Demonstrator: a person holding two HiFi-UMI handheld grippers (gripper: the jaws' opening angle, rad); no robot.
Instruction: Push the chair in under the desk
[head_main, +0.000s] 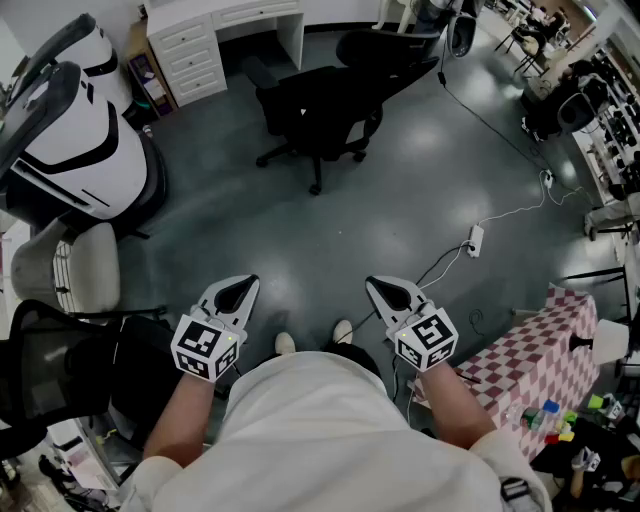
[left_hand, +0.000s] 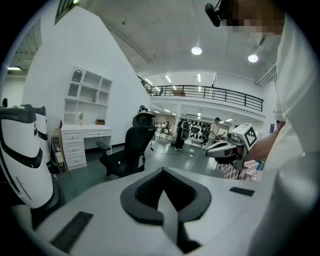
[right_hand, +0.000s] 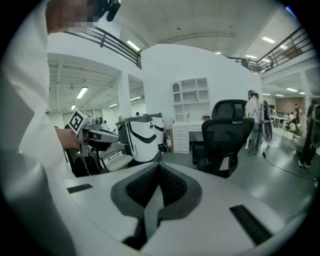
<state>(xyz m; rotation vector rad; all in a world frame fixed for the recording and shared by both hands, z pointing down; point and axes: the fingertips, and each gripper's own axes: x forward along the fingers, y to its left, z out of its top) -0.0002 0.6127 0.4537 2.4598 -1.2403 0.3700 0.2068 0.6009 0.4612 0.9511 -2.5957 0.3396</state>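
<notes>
A black office chair (head_main: 318, 108) stands on the grey floor, pulled out from the white desk with drawers (head_main: 222, 28) at the far wall. It also shows as the chair (left_hand: 129, 149) beside the desk (left_hand: 82, 136), and as the chair (right_hand: 225, 142) in the right gripper view. Both grippers are held low near my body, well short of the chair. My left gripper (head_main: 244, 285) is shut with nothing in it, its jaws (left_hand: 162, 192) closed together. My right gripper (head_main: 378, 286) is likewise shut and empty (right_hand: 159, 186).
A large white and black machine (head_main: 72, 150) stands at the left, with a cream chair (head_main: 70, 265) and a black mesh chair (head_main: 45, 370) nearer me. A power strip with cables (head_main: 476, 240) lies on the floor to the right. A checked cloth table (head_main: 545, 350) is at the lower right.
</notes>
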